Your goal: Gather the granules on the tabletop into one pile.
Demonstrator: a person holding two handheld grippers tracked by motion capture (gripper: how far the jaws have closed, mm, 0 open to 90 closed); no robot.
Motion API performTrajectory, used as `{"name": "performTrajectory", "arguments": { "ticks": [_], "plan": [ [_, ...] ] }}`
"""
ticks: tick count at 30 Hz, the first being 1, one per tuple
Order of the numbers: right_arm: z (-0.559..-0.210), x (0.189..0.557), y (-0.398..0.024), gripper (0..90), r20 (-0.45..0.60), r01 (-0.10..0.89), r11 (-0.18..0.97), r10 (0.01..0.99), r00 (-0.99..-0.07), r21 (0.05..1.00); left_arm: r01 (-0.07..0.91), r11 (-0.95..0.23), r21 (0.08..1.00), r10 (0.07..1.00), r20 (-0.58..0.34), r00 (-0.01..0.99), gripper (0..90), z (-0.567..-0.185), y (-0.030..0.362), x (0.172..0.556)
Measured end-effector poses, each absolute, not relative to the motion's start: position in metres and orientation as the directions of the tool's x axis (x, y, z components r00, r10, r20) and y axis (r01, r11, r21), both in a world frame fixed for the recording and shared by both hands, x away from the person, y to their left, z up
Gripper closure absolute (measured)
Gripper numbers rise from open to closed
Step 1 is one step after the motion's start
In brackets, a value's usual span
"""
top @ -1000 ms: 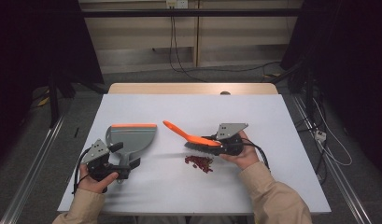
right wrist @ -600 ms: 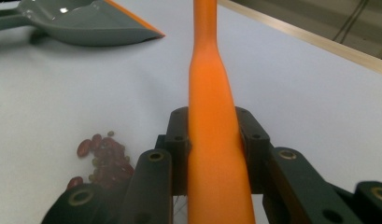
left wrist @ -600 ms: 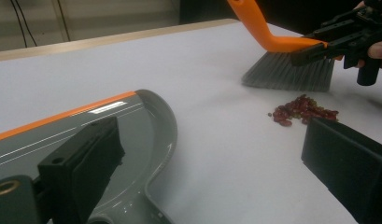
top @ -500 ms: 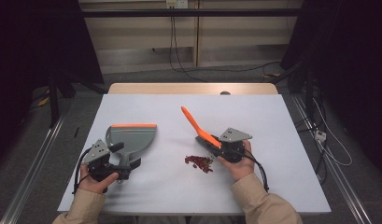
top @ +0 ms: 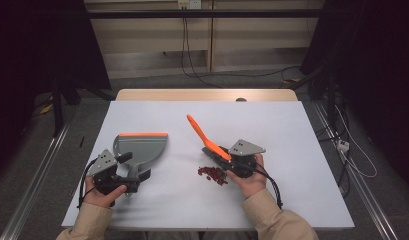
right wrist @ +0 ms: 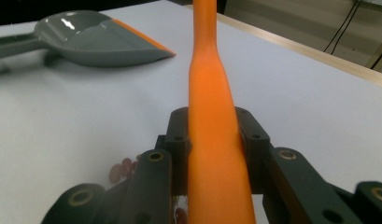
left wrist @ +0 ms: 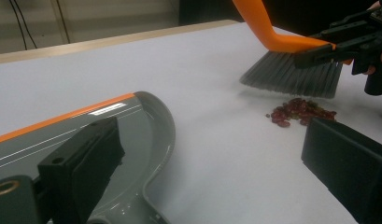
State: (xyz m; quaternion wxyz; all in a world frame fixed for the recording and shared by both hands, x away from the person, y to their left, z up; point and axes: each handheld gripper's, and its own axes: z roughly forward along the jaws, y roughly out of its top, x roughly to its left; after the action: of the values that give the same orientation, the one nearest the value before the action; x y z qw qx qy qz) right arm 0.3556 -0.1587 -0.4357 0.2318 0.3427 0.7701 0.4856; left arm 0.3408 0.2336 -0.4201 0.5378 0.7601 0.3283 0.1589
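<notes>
A grey dustpan (top: 142,147) with an orange lip lies on the white table, its handle pointing toward my left gripper (top: 136,177). In the left gripper view that gripper (left wrist: 209,135) stands open, jaws wide apart, with the dustpan (left wrist: 86,121) handle beside its left jaw. My right gripper (top: 227,157) is shut on the orange brush (top: 204,137), whose handle slants up and away. The pads clamp the brush handle (right wrist: 209,93) in the right gripper view. The grey bristles (left wrist: 291,74) hover just above a small pile of red beans (top: 212,173), which also appears as beans (left wrist: 298,110).
The white table (top: 292,130) has bare room at the far side and on the right. A wooden strip (top: 207,95) runs along its far edge. Cables and dark stands sit on the floor beyond and to both sides.
The right gripper has swung the brush so its handle points away instead of left, and has drawn slightly nearer. The left gripper, dustpan and beans have stayed put.
</notes>
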Motion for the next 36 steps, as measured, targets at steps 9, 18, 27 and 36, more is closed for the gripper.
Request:
{"name": "performTrajectory", "arguments": {
  "ticks": [9, 18, 27, 36],
  "plan": [
    [-0.432, 0.37, -0.16, 71.3, -0.056, 0.237, 0.339, 0.669, -0.741, 0.911, 0.333, -0.201, 0.921, 0.673, -0.117, 0.731, 4.8, -0.42, 0.233, 0.341],
    [-0.439, 0.392, -0.167, 71.4, -0.109, 0.183, 0.423, 0.578, -0.808, 0.887, 0.336, -0.198, 0.921, 0.672, -0.122, 0.731, 4.8, -0.421, 0.234, 0.342],
    [-0.445, 0.386, -0.152, 71.4, -0.092, 0.175, 0.437, 0.525, -0.846, 0.882, 0.336, -0.198, 0.921, 0.673, -0.122, 0.73, 4.8, -0.422, 0.235, 0.342],
    [-0.428, 0.376, -0.152, 71.3, -0.05, 0.206, 0.376, 0.57, -0.82, 0.904, 0.336, -0.198, 0.921, 0.673, -0.121, 0.73, 4.8, -0.421, 0.235, 0.342]
  ]
}}
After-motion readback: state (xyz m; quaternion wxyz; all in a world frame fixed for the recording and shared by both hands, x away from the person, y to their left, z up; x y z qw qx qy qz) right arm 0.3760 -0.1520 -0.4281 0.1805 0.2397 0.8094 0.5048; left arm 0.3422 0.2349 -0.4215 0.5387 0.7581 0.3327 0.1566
